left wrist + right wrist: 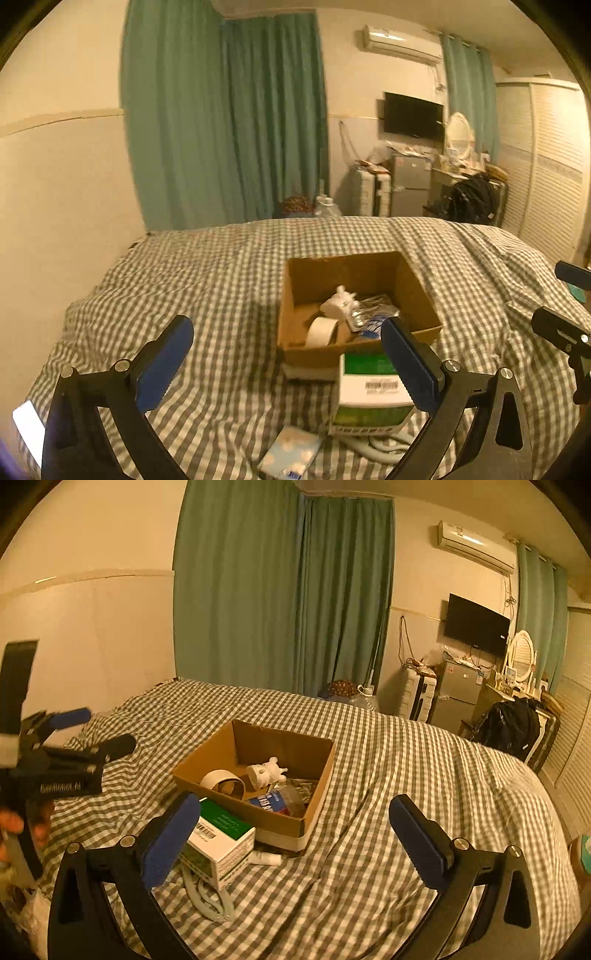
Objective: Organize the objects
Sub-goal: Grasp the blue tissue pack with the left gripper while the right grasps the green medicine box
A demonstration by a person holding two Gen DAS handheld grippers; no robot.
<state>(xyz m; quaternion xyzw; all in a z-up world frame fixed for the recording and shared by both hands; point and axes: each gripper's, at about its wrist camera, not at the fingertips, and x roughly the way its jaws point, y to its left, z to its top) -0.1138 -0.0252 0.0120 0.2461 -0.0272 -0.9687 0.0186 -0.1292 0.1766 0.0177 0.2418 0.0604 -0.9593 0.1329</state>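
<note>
- The left gripper (286, 334) hangs above the checked bedspread (207, 266), jaws spread wide with nothing between the blue pads (162, 369).
- The right gripper (293, 812) is likewise spread wide and empty, over the bedspread's near right part.
- The cardboard box (207, 755) sits open-topped in the middle of the bed, with bare checked cloth on its left, far and right sides.
- Inside it lie a tape roll (221, 781) against the left wall, a white figurine (264, 771) near the centre, and a crinkled packet with blue print (277, 801) toward the near wall.
- A green-and-white carton (369, 391) stands just in front of the box's near edge, touching or almost touching it; I cannot tell which.
- A grey hose-like loop (207, 897) lies under the carton's near side.
- A small white tube (264, 858) lies at the box's near corner, beside the carton.
- A pale blue patterned packet (291, 456) lies near the bed's front edge, left of the carton.
- The widest open stretch is the bed's right half, running to its rounded far-right edge.
- Green curtains (280, 590) hang beyond the bed's far edge.
</note>
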